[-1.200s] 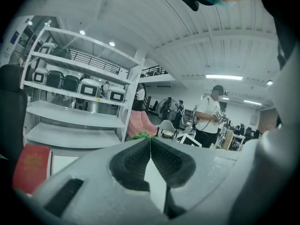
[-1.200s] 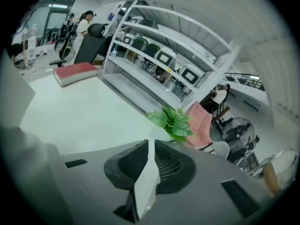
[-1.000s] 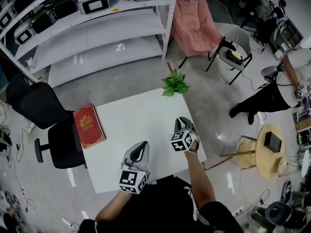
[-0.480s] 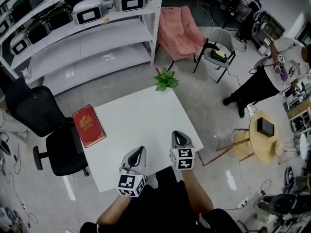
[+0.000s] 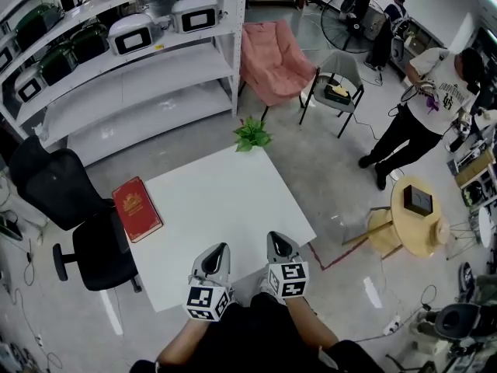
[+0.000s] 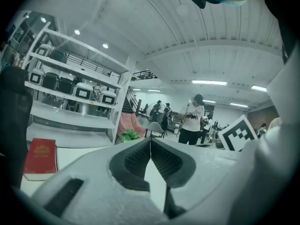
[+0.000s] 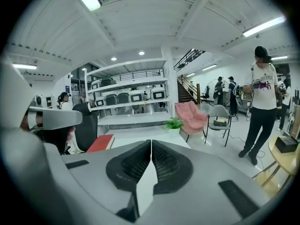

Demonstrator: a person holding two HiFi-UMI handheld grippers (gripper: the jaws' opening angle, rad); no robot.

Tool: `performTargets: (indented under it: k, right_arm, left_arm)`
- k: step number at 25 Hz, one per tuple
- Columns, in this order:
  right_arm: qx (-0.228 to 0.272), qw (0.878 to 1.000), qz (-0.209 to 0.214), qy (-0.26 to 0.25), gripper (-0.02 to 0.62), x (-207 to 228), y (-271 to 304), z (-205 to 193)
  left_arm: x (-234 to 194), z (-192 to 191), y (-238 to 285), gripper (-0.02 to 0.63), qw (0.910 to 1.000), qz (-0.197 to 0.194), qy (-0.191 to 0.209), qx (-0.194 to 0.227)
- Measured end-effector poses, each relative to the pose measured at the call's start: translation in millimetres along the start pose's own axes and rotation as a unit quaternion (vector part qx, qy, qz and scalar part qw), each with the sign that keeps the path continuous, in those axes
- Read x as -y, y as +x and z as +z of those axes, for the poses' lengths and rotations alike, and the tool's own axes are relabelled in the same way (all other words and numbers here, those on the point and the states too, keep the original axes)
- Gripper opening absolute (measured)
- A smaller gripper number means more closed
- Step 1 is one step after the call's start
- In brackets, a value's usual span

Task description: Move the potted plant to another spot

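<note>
A small green potted plant (image 5: 251, 135) stands at the far right corner of the white table (image 5: 225, 208). It also shows in the left gripper view as a green potted plant (image 6: 130, 135) and in the right gripper view as a plant (image 7: 174, 123) in a white pot. My left gripper (image 5: 215, 255) and right gripper (image 5: 279, 243) hover side by side over the table's near edge, far from the plant. Both are shut with nothing between the jaws, seen too as the left gripper (image 6: 150, 142) and right gripper (image 7: 151, 143).
A red book (image 5: 137, 207) lies at the table's left edge. A black office chair (image 5: 70, 208) stands left of the table, white shelving (image 5: 132, 68) behind it. A pink chair (image 5: 273, 57), a grey chair (image 5: 335, 92), a round wooden side table (image 5: 419, 216) and a standing person (image 5: 423, 99) are to the right.
Both grippers have drawn back toward the table's near edge and closer together. The head view has tilted up, showing more of the room; the plant has not moved.
</note>
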State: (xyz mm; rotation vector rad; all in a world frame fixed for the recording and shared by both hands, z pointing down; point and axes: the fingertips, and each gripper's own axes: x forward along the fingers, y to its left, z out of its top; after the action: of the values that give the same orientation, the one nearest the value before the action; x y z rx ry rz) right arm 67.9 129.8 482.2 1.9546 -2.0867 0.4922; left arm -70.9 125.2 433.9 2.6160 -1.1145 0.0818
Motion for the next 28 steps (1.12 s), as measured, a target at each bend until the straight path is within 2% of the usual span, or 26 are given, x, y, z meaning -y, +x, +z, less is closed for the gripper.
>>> performTargets:
  k: [8, 17, 28]
  right_arm:
    - [0.012, 1.000, 0.027, 0.007, 0.014, 5, -34, -5]
    - [0.006, 0.999, 0.038, 0.005, 0.012, 20, -36, -9]
    - [0.009, 0.999, 0.049, 0.003, 0.011, 19, -35, -5]
  left_arm:
    - [26, -7, 9, 0.018, 0.9999, 0.007, 0.008, 0.001]
    - [34, -8, 17, 0.018, 0.9997, 0.023, 0.009, 0.001]
    - [36, -10, 24, 0.018, 0.9997, 0.025, 0.006, -0.002]
